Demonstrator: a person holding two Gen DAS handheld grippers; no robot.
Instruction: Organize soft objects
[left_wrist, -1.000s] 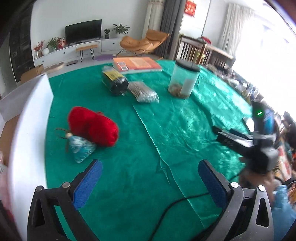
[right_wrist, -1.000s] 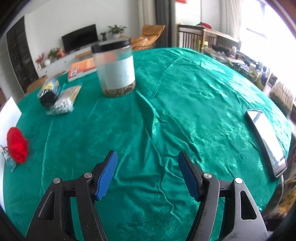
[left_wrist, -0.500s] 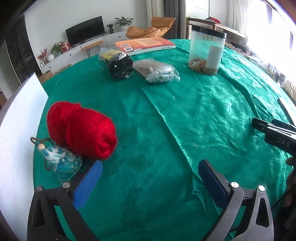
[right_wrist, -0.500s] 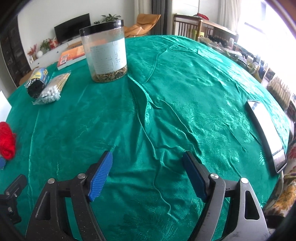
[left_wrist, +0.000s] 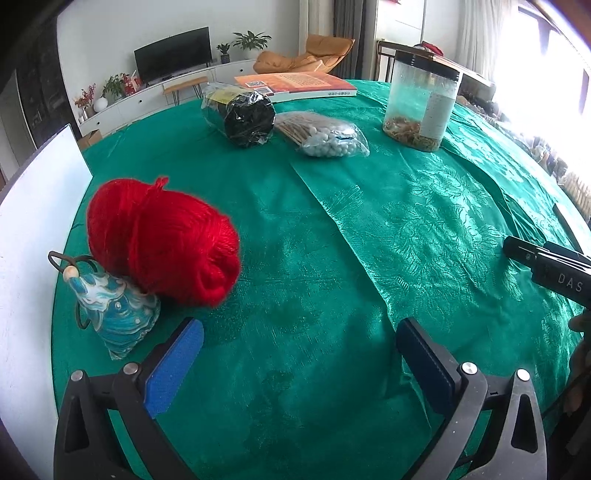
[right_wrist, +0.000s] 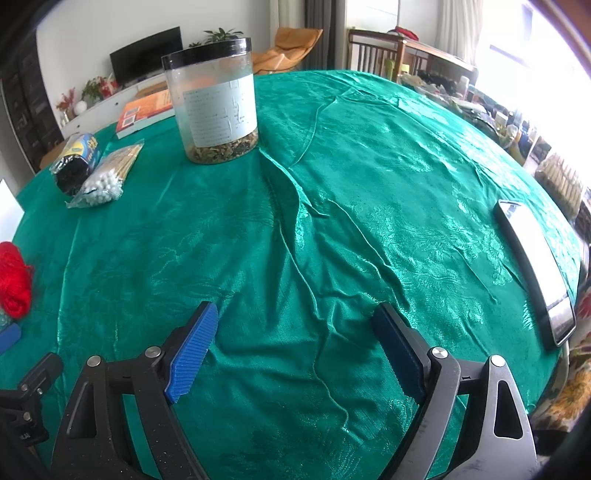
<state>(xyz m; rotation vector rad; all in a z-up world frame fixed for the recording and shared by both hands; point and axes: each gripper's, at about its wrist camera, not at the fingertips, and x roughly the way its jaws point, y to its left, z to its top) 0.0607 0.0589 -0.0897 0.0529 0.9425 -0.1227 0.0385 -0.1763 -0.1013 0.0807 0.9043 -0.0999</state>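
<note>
Currently on the green tablecloth (left_wrist: 332, 280): one red yarn ball (left_wrist: 162, 240) near the left edge, touching a blue patterned pouch (left_wrist: 114, 314) just beside it. Left gripper (left_wrist: 299, 354): jaws spread wide, nothing between them, hovering close to the yarn. Right gripper (right_wrist: 295, 343): jaws have just been opening and stand wide, only bare cloth between them. Toward the far edge: a black roll (left_wrist: 243, 110), a bag of cotton swabs (left_wrist: 325, 136), a clear jar (right_wrist: 214, 99), an orange book (left_wrist: 295, 83). Near the right edge: a phone (right_wrist: 535, 266).

Yarn ball (left_wrist: 162, 240) touching pouch (left_wrist: 114, 314)
</note>
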